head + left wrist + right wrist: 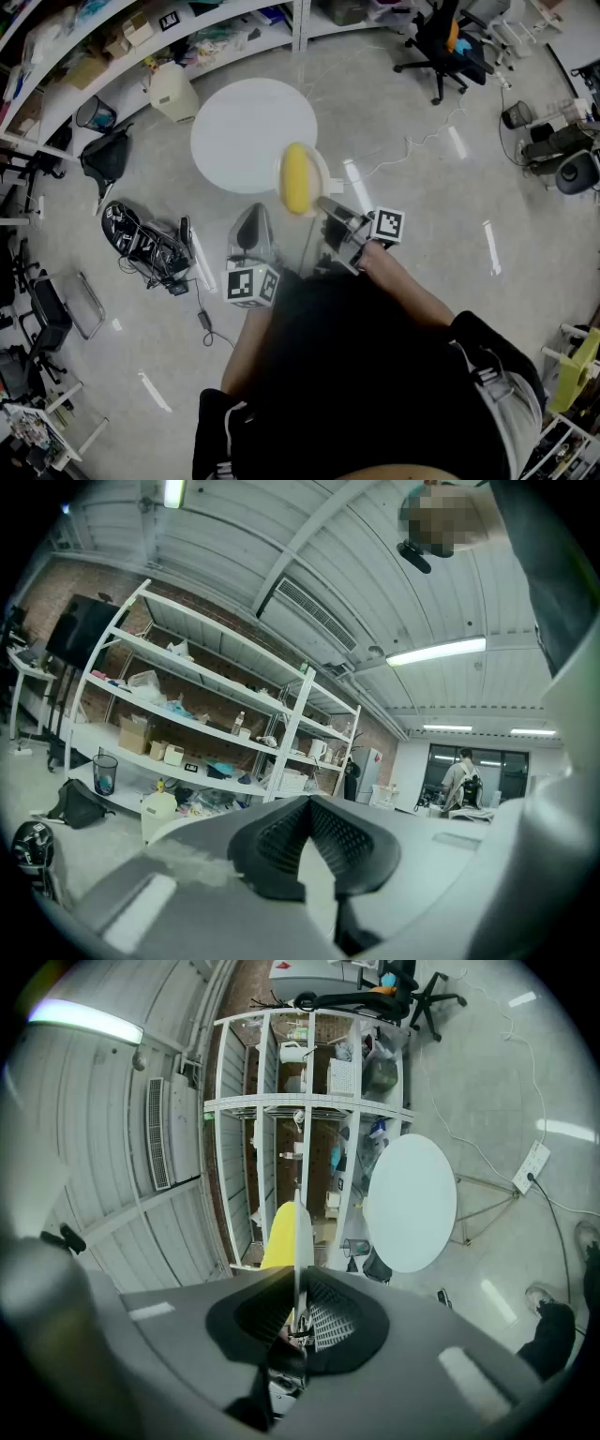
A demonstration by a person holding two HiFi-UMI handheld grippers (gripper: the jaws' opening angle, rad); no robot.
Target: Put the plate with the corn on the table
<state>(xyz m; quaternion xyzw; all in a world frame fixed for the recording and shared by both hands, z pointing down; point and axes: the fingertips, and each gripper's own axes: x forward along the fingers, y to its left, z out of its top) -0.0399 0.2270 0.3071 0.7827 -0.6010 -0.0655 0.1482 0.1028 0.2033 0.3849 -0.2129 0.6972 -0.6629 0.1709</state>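
R gripper (pixel 298 1283) grips plate (pixel 322 172); L (pixel 307 806) prob. shut.

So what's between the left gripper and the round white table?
Nothing: the head view shows only a strip of bare floor between left gripper and table.

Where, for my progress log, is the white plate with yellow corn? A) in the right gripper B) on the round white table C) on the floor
A: the right gripper is shut on the white plate bearing the yellow corn, clear of the round white table.
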